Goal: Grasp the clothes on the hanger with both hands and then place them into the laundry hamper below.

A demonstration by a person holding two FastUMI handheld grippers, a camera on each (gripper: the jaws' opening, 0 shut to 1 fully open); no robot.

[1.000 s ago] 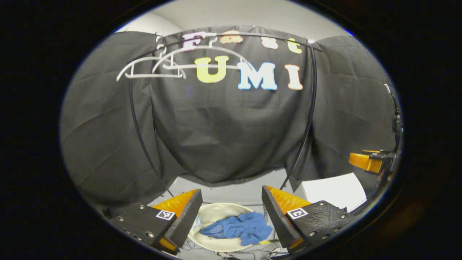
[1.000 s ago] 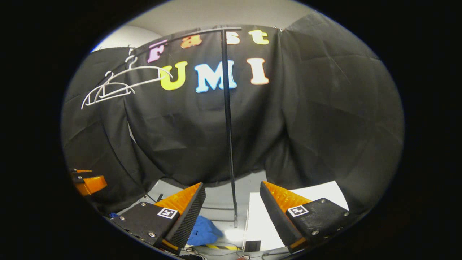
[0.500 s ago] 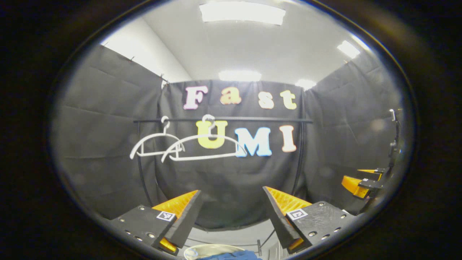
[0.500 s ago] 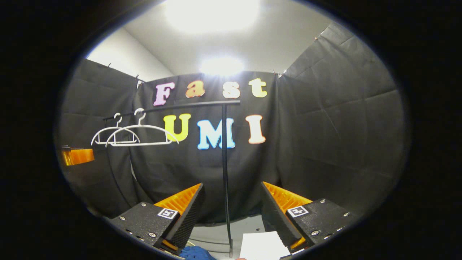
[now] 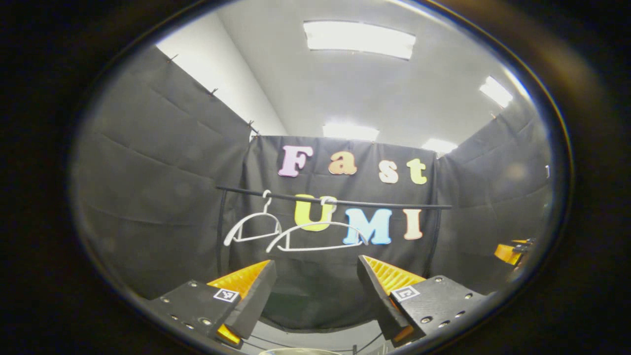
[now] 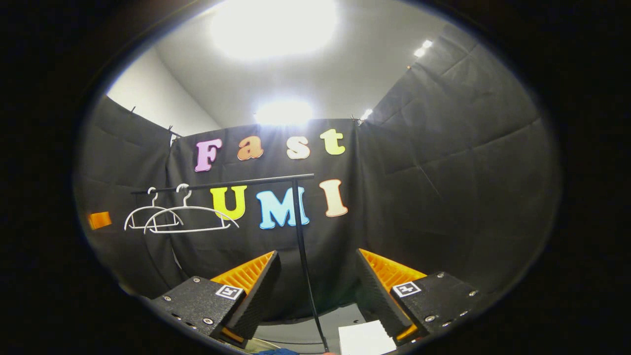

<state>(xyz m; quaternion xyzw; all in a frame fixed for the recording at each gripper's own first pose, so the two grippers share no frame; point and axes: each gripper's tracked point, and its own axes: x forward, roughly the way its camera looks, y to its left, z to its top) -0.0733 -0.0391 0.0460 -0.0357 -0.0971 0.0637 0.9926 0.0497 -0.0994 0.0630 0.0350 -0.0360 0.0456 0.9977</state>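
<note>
Both cameras have tilted up over the last second: hamper and blue garment filled the bottom of the left gripper view a second ago, now ceiling lights dominate and just a pale sliver of the hamper rim shows at the bottom edge. Left gripper is spread wide, nothing between the fingers. Right gripper likewise parted and empty, fingers either side of the rack's upright post but well short of it. A speck of the blue clothes sits at the very bottom of the right gripper view, low down where the hamper is, so the garment is off the hangers. Two white hangers hang bare on the black rail, near each other toward the rail's left end. The far-off right gripper shows at the right edge of the left gripper view, raised too. Judgement: drop looks done; both grippers are released and lifted clear, likely so nothing snags the cloth. Task essentially complete.
</note>
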